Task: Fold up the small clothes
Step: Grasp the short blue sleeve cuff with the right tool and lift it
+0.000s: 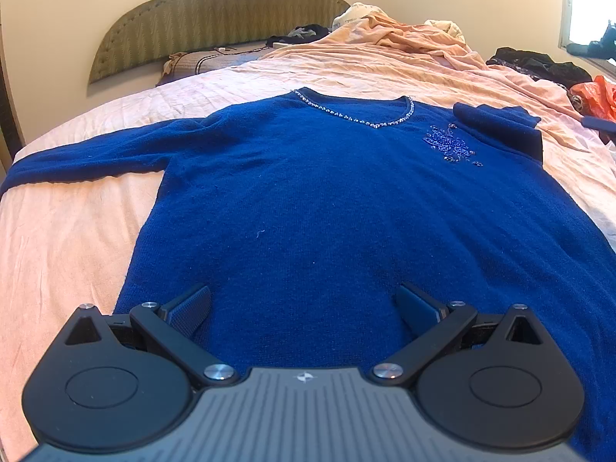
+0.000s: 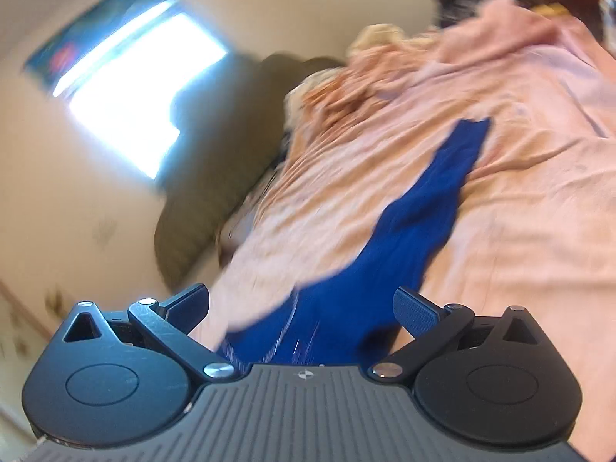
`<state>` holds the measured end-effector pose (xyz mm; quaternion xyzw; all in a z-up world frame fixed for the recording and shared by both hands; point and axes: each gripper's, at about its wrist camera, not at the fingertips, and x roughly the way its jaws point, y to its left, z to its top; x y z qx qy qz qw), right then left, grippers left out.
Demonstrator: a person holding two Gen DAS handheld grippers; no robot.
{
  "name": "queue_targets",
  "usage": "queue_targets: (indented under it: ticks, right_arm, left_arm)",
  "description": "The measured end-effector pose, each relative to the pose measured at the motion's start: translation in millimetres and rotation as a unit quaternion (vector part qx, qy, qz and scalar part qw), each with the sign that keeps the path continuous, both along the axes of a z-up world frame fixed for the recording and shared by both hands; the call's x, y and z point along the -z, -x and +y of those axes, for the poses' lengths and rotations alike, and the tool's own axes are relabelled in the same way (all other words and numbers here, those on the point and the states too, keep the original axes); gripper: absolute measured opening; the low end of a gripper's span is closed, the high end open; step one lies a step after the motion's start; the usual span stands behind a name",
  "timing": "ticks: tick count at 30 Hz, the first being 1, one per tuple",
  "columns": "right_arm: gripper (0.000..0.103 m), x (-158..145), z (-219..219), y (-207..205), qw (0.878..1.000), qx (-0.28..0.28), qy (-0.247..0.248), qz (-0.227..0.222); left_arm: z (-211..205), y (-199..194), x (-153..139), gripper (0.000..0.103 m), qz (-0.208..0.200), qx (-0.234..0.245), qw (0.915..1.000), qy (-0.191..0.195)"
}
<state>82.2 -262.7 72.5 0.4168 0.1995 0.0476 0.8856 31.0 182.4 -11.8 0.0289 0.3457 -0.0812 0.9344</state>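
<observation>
2 hand-held grippers are in play, and both stand with their jaws apart, clamped on nothing. Your left hand-held gripper (image 1: 304,308) hovers just above the hem end of the blue sweater (image 1: 327,200), which lies face up on the bed (image 1: 69,238) straight ahead of it. Your right hand-held gripper (image 2: 302,308) looks along a blue sleeve (image 2: 423,208) running away from its fingers; that view is blurred, so contact cannot be judged.

The step in hand looks like a sleeve fold. Pinch the knit near the cuff, taking only 1 layer, lift just enough to clear the body, and lay the sleeve flat across the chest without dragging the torso.

The knit looks soft, fuzzy and thick, so it should crease loosely rather than sharply. Beyond your left fingers a beaded neckline (image 1: 362,115) curves in a V, with a beaded motif (image 1: 450,146) to its right. The pink sheet (image 1: 346,73) underneath is wrinkled.
</observation>
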Motion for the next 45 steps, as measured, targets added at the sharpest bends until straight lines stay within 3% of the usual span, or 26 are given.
queue_targets:
  ticks: [3,6,10,11,14,17,21,23,25,26,30,35,39,41,45]
  right_arm:
    - [0.095,9,-66,-40,0.997,0.052,-0.051,0.008]
    - [0.094,28,-120,-74,0.991,0.102,-0.086,0.021]
    - [0.080,69,-144,-115,0.984,0.119,-0.122,0.045]
    - [0.073,78,-144,-126,0.984,0.120,-0.118,0.056]
    - [0.072,93,-135,-154,0.987,0.116,-0.073,0.082]
    - [0.056,104,-134,-173,0.984,0.143,-0.026,0.105]
    - [0.041,112,-130,-186,0.984,0.146,0.000,0.101]
    - [0.041,110,-125,-190,0.985,0.143,0.018,0.097]
    - [0.015,104,-126,-182,0.984,0.146,0.031,0.096]
    - [0.009,103,-126,-183,0.984,0.146,0.034,0.100]
    - [0.009,81,-118,-151,0.986,0.154,0.047,0.052]
    - [0.009,4,-80,-108,0.988,0.108,0.110,-0.030]
    - [0.009,-67,-13,-73,0.977,0.034,0.177,-0.112]
    - [0.009,-88,31,-65,0.973,-0.018,0.183,-0.138]
    - [0.009,-82,138,-64,0.959,-0.130,0.208,-0.146]
  left_arm:
    - [0,0,0,0.103,0.000,0.000,1.0000,0.000]
    - [0,0,0,0.103,0.000,-0.001,1.0000,0.001]
    - [0,-1,0,0.103,0.000,-0.003,1.0000,0.001]
    - [0,-1,0,0.103,0.000,-0.003,1.0000,0.002]
    - [1,0,-1,0.103,-0.001,-0.003,1.0000,0.006]
    - [2,0,-1,0.103,-0.001,-0.004,0.9999,0.010]
    - [3,0,-1,0.103,-0.002,-0.006,0.9999,0.015]
    - [4,0,-1,0.103,-0.003,-0.007,0.9998,0.019]
    - [5,0,-1,0.103,-0.003,-0.008,0.9997,0.023]
    - [5,0,-1,0.103,-0.003,-0.008,0.9996,0.025]
    - [7,0,-2,0.103,-0.004,-0.009,0.9995,0.030]
    - [13,1,-3,0.103,-0.006,-0.010,0.9987,0.050]
    - [21,2,-3,0.103,-0.010,-0.014,0.9966,0.081]
    - [25,3,-3,0.103,-0.011,-0.015,0.9950,0.098]
    - [31,3,-4,0.103,-0.013,-0.018,0.9925,0.121]
